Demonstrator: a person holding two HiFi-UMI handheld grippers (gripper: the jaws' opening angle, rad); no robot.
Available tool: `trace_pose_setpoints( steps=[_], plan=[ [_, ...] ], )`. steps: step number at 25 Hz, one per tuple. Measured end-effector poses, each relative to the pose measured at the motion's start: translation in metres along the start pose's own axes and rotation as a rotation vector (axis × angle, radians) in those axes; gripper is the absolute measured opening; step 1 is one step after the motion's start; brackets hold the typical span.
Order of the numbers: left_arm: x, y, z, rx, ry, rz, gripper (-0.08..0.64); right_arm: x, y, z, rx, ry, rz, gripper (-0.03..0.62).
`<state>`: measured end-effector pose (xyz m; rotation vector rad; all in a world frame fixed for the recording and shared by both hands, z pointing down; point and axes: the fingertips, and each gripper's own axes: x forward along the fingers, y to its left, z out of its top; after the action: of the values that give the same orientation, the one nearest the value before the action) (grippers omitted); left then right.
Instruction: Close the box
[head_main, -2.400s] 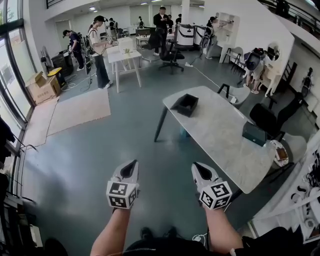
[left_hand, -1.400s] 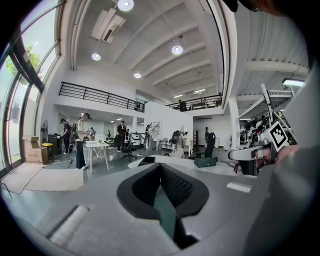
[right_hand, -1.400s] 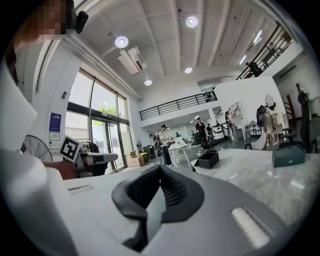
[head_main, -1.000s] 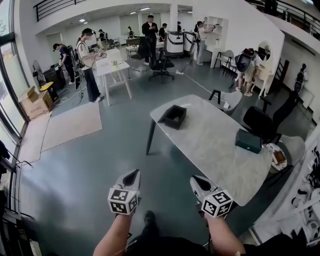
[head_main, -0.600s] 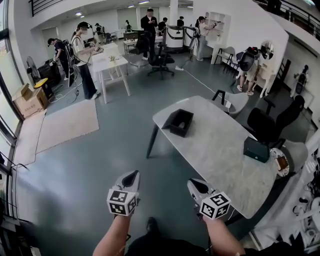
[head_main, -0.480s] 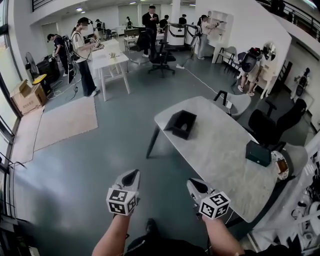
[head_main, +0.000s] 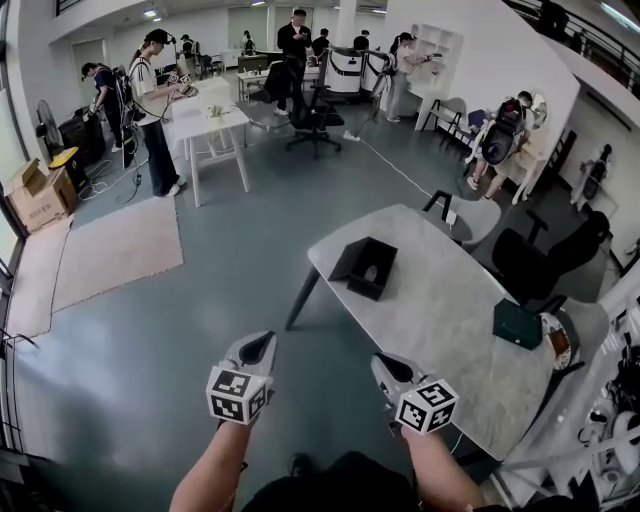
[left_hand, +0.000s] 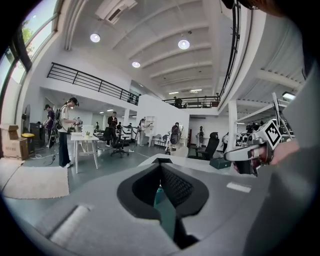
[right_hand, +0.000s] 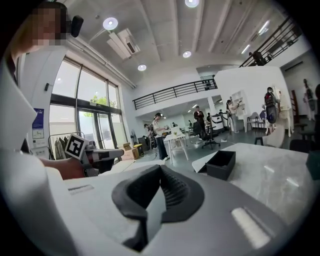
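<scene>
Beyond the left gripper (head_main: 257, 347) and right gripper (head_main: 386, 368), both with jaws pressed together on nothing, an open black rectangular box (head_main: 368, 268) sits on a pale marble-topped table (head_main: 440, 330).

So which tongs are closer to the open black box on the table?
Right. The right tongs are short of the box, almost in line with it; the left tongs are over the floor, farther off to its left.

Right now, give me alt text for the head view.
An open black box sits near the left edge of a pale table; the left gripper and right gripper, both shut and empty, are held over the grey floor short of it.
</scene>
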<state>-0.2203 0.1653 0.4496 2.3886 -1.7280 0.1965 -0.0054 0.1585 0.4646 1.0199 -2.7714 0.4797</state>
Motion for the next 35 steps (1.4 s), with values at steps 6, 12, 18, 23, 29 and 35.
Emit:
trace_pose_setpoints(
  steps=[6,12,18,23,29,35],
  plan=[
    [0.053,0.010,0.012,0.015,0.008,-0.018,0.011,0.028,-0.053,0.013,0.042,-0.021,-0.053,0.002],
    [0.119,0.027,0.018,0.006,0.036,-0.010,0.011,0.071,-0.105,0.031,0.036,-0.017,-0.047,0.003],
    [0.221,0.031,0.040,0.014,0.053,-0.037,0.011,0.124,-0.187,0.059,0.067,-0.017,-0.025,0.003],
    [0.298,0.025,0.057,0.066,0.087,-0.048,0.011,0.160,-0.249,0.078,0.095,-0.016,-0.019,0.003],
    [0.356,0.030,0.058,0.083,0.105,-0.031,0.011,0.187,-0.295,0.082,0.096,0.004,-0.020,0.002],
    [0.387,0.042,0.056,0.067,0.127,-0.036,0.012,0.201,-0.317,0.075,0.128,0.042,-0.052,0.003]
  ],
)
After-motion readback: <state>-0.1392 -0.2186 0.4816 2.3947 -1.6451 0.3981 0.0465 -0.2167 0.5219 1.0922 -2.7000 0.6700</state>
